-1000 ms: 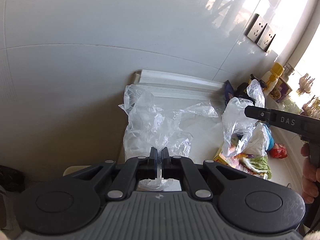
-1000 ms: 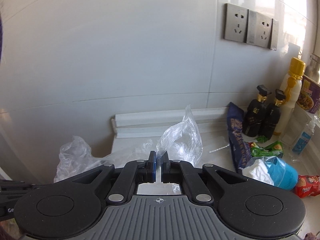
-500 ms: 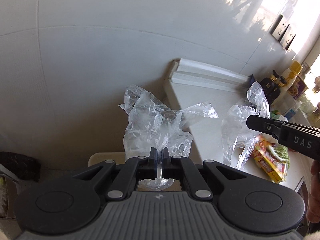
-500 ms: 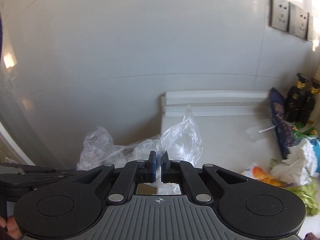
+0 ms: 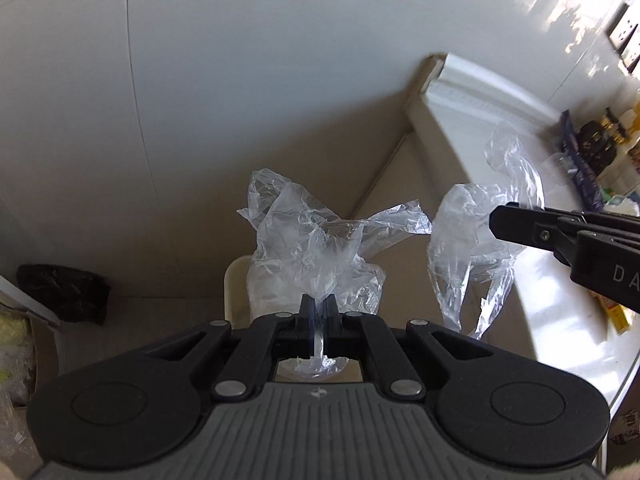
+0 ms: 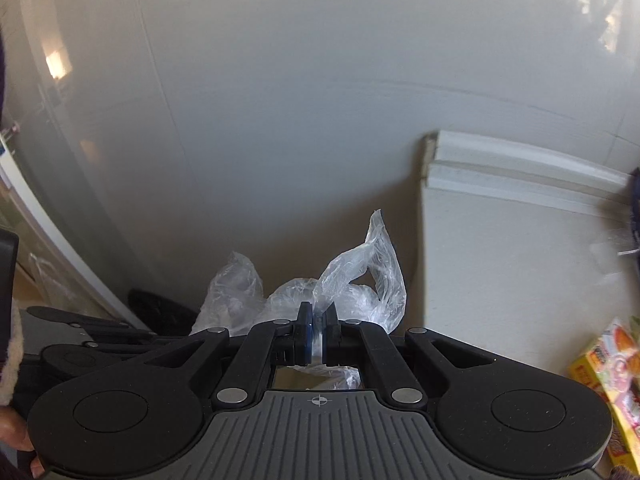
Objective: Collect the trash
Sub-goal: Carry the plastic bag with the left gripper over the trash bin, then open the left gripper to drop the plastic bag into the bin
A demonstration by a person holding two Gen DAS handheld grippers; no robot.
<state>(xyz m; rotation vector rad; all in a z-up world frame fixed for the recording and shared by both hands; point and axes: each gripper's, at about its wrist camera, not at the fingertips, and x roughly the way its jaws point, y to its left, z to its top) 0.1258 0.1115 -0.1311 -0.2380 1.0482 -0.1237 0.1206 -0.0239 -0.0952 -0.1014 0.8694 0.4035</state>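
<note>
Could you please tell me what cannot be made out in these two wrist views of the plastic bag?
- Left wrist view: the left gripper body hides the clear plastic bag's lower part and most of the beige bin.
- Left wrist view: the bottles are small and blurred.
- Right wrist view: the right gripper covers the bag's contents; the yellow packet is cut off by the edge.

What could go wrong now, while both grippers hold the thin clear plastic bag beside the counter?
1. The left gripper and right gripper each pinch only a thin edge of the clear plastic bag; the film might slip out or tear.
2. The bag hangs slack past the counter edge, above a pale bin; it could snag or miss.
</note>
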